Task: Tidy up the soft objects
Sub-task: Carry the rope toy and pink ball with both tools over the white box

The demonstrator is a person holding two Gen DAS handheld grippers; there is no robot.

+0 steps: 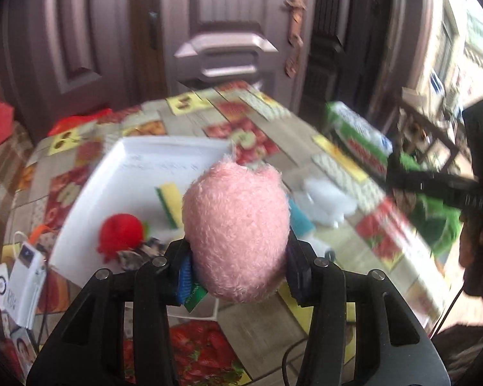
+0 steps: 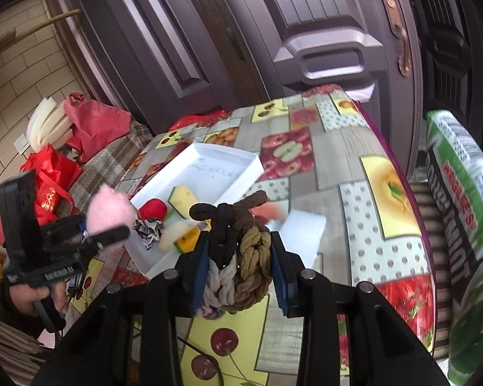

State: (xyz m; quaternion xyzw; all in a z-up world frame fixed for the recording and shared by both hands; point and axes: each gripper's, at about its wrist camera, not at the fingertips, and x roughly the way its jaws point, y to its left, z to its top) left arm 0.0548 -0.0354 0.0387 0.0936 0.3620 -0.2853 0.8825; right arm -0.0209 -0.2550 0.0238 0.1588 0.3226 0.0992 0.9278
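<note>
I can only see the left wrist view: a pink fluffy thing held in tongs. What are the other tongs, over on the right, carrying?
Observer: The right tongs are shut on a braided knitted bundle in brown, olive and cream.
Operator: And who works the tongs I look along?
Observer: A person's hand grips the handle of the left tongs, which hold the pink plush.

Tray (image 2: 241,160) on table (image 2: 338,173), sponge (image 2: 183,197) in tray, door (image 2: 322,32) behind table
</note>
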